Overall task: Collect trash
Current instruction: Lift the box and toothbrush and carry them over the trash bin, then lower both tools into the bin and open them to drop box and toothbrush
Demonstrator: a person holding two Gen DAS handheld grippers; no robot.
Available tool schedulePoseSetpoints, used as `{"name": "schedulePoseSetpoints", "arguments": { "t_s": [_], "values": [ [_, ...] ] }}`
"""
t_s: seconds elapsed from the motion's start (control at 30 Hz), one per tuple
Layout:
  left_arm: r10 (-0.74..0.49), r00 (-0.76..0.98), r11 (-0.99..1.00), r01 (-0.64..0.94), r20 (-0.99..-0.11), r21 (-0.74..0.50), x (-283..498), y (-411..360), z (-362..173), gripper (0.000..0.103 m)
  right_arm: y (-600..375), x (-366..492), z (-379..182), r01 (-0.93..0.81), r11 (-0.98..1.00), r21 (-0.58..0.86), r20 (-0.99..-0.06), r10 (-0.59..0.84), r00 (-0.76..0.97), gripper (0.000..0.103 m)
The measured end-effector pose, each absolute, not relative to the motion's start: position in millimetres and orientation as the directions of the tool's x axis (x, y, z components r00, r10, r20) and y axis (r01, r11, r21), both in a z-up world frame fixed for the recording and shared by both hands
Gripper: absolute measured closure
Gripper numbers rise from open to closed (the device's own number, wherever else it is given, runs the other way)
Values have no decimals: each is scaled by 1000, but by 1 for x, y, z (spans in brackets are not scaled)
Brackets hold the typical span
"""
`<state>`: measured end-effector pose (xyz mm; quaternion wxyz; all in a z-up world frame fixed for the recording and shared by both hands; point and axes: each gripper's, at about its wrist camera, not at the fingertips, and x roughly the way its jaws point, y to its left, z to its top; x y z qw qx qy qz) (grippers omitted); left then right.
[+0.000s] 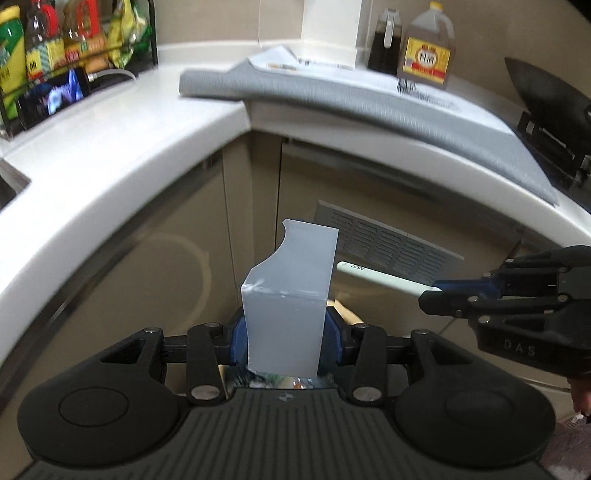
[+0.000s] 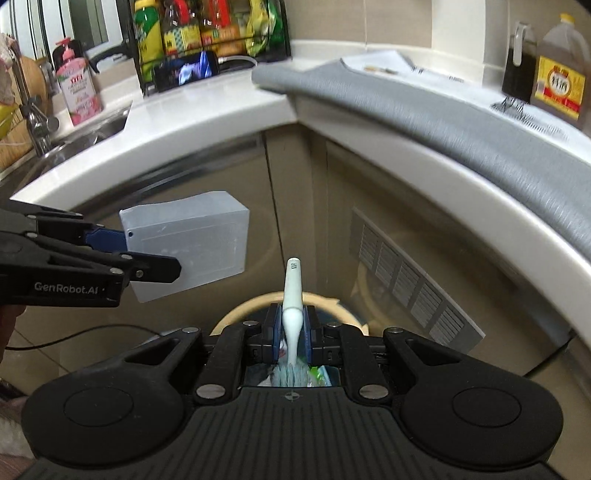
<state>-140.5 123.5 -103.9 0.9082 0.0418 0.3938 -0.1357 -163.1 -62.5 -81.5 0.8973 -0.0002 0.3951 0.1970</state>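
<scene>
The left gripper [image 1: 286, 341] was closed on a translucent plastic box [image 1: 288, 295], its blue pads [image 1: 239, 341] pressing both sides of the lower part of the box. The box stood up between the fingers, with a curved cut at its top edge. In the right wrist view the same box [image 2: 188, 245] was held out in the air at the left, in front of the cabinet doors [image 2: 207, 173].

The right gripper [image 2: 291, 332] was closed on a white toothbrush [image 2: 291, 295]. The pads gripped the thick part of the handle, the thin end with small letters pointed forward, and the bristles lay back near the camera. From the left wrist view the toothbrush [image 1: 384, 278] was seen just beside the box on its right, but I cannot tell if the two touched.

Directly below the right gripper there was a round bin with a cream rim [image 2: 236, 310], and some coloured wrappers were visible inside it. The box was held to the left of the bin, higher than its rim.

Farther away, a metal vent grille [image 2: 413, 284] was set in the cabinet. Above it ran the white countertop [image 1: 110, 122], covered on the right by a grey mat [image 1: 406, 103]. At the back stood a large bottle with a yellow label [image 1: 424, 51], a dark jug [image 1: 384, 40] and a rack of bottles [image 2: 207, 33]. A pink soap bottle [image 2: 77, 85] stood near the sink [image 2: 92, 133].
</scene>
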Motion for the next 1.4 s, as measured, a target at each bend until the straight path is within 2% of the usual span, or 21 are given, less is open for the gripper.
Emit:
{"name": "schedulePoseSetpoints", "arguments": {
  "t_s": [0.67,1.13,1.4],
  "values": [
    [-222,578,954,296,-785,-52,-127,121,-126,55,-54,-152,-97,-371,916,150,-760,347,550,90],
    [-216,484,955,287,-848,-79,-99,114,-158,55,-59,-125,-138,-289,924,250,-817,361,449,90],
    [-208,452,954,288,-867,-79,-88,111,-172,55,-49,-109,-157,-254,932,258,-838,347,422,90]
  ]
}}
